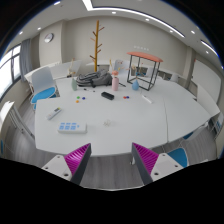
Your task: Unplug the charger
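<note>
My gripper is open and empty, held above the near edge of a large white table. Its two fingers with magenta pads stand wide apart with only the table top between them. A flat white block with blue spots, perhaps a power strip, lies on the table ahead of the left finger. A small white item lies beyond it to the left. I cannot make out a charger or its cable for certain.
A black object, a pink bottle and other small items stand at the table's far side. A wooden coat stand and an orange-topped side table are behind. Blue chairs flank the table.
</note>
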The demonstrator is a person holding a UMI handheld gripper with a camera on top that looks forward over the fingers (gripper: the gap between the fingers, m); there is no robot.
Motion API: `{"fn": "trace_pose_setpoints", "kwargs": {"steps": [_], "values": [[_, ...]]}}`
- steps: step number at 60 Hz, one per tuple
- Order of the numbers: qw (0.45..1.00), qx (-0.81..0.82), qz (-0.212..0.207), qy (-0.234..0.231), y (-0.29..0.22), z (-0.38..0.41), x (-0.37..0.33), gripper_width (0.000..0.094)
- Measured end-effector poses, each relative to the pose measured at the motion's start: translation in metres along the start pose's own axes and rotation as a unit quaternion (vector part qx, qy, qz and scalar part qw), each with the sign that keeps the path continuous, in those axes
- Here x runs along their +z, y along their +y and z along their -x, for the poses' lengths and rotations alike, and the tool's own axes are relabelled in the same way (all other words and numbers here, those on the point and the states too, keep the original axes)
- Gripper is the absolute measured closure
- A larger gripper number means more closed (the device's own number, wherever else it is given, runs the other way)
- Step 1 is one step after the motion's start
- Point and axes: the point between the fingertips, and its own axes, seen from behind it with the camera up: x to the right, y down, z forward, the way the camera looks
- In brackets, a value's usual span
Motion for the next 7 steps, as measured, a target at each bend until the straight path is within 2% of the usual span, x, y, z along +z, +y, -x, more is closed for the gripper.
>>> {"fn": "trace_pose_setpoints", "kwargs": {"steps": [7], "values": [[1.000,0.018,-0.003,-0.019,-0.0068,0.0094,0.0048,0.0085]]}}
